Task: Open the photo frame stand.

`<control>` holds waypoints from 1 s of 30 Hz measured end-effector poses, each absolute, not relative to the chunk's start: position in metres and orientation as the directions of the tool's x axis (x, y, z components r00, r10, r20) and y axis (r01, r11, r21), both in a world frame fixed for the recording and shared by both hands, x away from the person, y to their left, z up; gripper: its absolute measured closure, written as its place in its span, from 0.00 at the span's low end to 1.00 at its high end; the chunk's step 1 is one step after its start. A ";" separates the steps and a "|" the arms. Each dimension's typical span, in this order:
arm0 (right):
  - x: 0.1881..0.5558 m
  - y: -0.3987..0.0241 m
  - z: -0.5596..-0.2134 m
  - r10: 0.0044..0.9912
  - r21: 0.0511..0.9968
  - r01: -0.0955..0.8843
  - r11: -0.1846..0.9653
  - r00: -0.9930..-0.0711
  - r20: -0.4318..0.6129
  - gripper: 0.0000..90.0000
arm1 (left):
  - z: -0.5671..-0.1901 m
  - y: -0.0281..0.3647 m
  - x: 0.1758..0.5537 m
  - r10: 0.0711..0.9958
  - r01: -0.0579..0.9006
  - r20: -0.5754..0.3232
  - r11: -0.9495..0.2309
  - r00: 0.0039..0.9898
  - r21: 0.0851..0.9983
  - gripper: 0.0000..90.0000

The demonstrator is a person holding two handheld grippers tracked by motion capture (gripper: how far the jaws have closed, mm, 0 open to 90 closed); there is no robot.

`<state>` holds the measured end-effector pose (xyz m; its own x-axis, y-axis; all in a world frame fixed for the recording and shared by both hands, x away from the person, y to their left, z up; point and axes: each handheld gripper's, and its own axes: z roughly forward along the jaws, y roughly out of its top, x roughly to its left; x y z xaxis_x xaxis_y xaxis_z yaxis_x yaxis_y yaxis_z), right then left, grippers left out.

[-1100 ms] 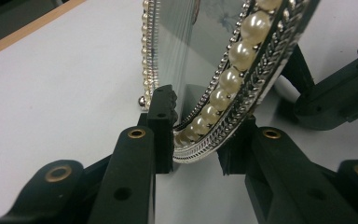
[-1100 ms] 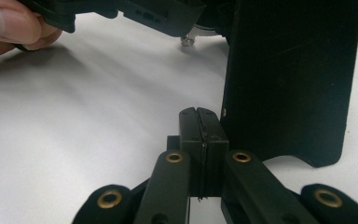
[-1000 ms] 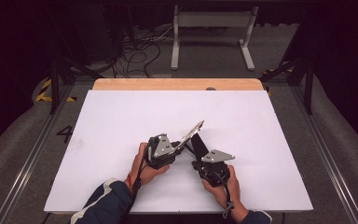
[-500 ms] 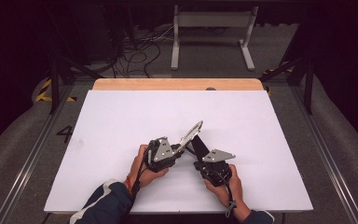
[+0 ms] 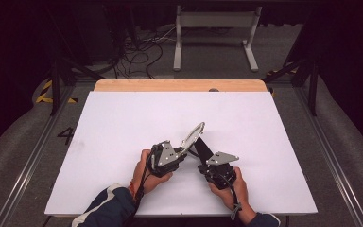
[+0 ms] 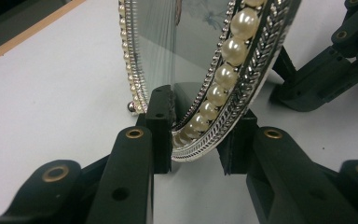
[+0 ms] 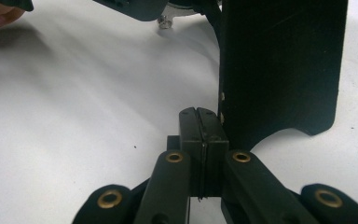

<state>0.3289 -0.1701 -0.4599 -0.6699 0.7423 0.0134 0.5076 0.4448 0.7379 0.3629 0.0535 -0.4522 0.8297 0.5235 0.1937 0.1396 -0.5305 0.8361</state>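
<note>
Frame: oval pearl-rimmed picture frame (image 6: 223, 70) stands tilted near the middle of the white desk (image 5: 123, 123).
Left hand-held gripper (image 6: 193, 140): clamped on the frame's lower rim, likely steadying it upright.
Right hand-held gripper (image 7: 203, 126): clenched, jaws together beside the black back stand (image 7: 279, 65) (whether its edge is pinched I cannot tell), probably setting the prop.
Writing: a "4" (image 5: 66, 135) on the floor.

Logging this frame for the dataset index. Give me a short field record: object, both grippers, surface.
object: oval picture frame with a pearl and silver rim, tilted, black easel stand behind it
left gripper: jaws around the frame's lower rim, pads on it
right gripper: jaws shut, tips next to the stand's edge; whether they pinch it is unclear
surface: white table, wooden strip at the far edge
</note>
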 end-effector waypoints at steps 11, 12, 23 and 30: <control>0.330 -0.171 -0.459 0.736 0.729 0.514 0.452 -0.677 0.021 1.00 | -0.452 0.052 0.359 0.527 0.143 0.195 -0.533 0.827 0.834 0.77; 0.330 -0.171 -0.459 0.735 0.729 0.514 0.452 -0.677 0.022 1.00 | -0.452 0.052 0.359 0.527 0.143 0.195 -0.533 0.827 0.834 0.77; 0.333 -0.177 -0.459 0.751 0.732 0.524 0.436 -0.660 0.025 1.00 | -0.452 0.052 0.358 0.508 0.133 0.192 -0.535 0.840 0.835 0.72; 0.335 -0.180 -0.459 0.756 0.733 0.524 0.433 -0.654 0.021 1.00 | -0.452 0.053 0.358 0.496 0.135 0.176 -0.530 0.850 0.837 0.71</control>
